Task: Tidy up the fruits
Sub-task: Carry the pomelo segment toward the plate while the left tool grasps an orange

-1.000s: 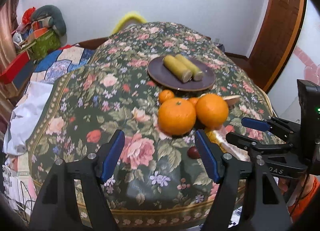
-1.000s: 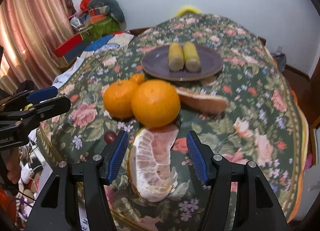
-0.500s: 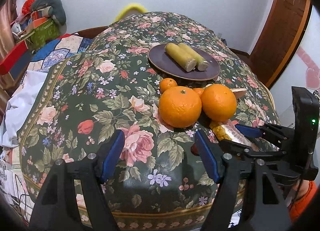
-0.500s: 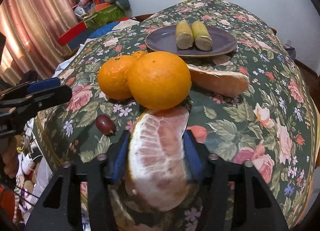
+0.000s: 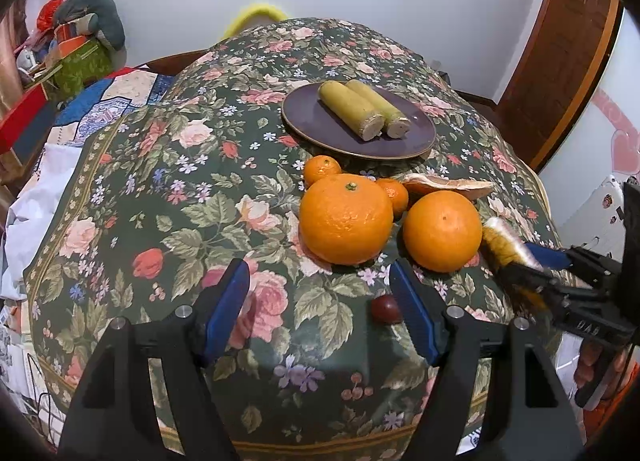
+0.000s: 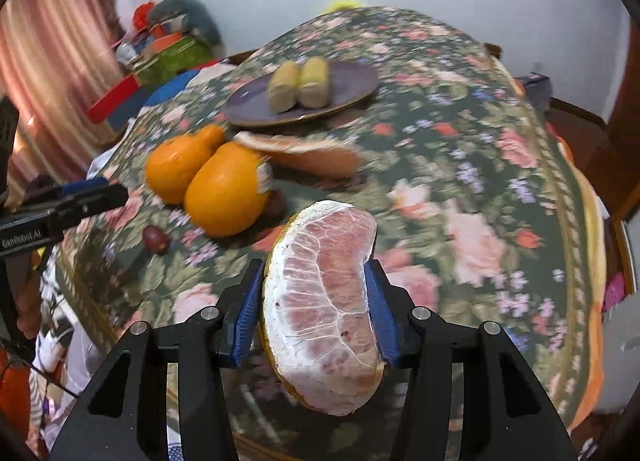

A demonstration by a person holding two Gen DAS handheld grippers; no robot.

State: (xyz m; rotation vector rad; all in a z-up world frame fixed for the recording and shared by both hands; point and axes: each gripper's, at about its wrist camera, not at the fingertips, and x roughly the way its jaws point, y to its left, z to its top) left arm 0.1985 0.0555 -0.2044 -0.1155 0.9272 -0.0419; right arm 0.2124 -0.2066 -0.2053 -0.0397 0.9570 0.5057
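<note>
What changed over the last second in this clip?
The right hand-held gripper closed on the pomelo wedge and lifted it off the tablecloth. The left hand-held gripper stayed open and empty; the oranges, second wedge and plate kept their places.
</note>
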